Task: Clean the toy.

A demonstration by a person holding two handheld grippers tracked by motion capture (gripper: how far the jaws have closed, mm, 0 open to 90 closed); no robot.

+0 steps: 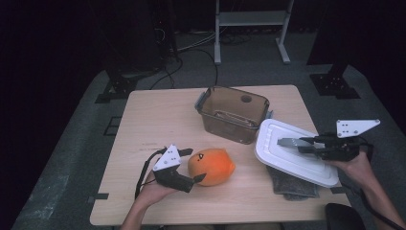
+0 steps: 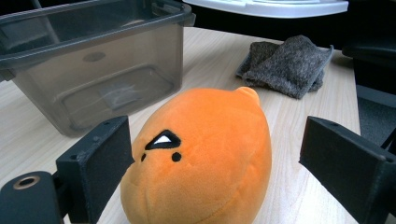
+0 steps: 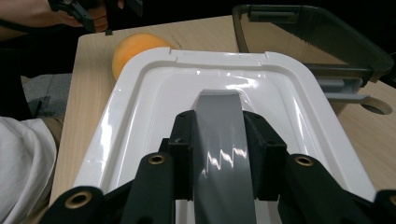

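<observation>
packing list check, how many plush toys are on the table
1. The orange plush toy lies near the table's front edge, between the open jaws of the left gripper. The smoky plastic bin behind it looks empty.

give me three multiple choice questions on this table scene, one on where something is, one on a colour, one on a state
1. Where does the grey cloth lie?
A. inside the box
B. on the table, partly under the white lid
C. on the plush toy

2. What colour is the plush toy?
A. orange
B. green
C. blue

3. How does the right hand-held gripper stand?
A. open over the cloth
B. shut on the plush toy
C. shut on the grey handle of the white lid

Answers: 1 B, the high view shows the cloth sticking out beneath the lid's edge. 2 A, it is orange in all views. 3 C, the jaws press both sides of the handle.
</observation>
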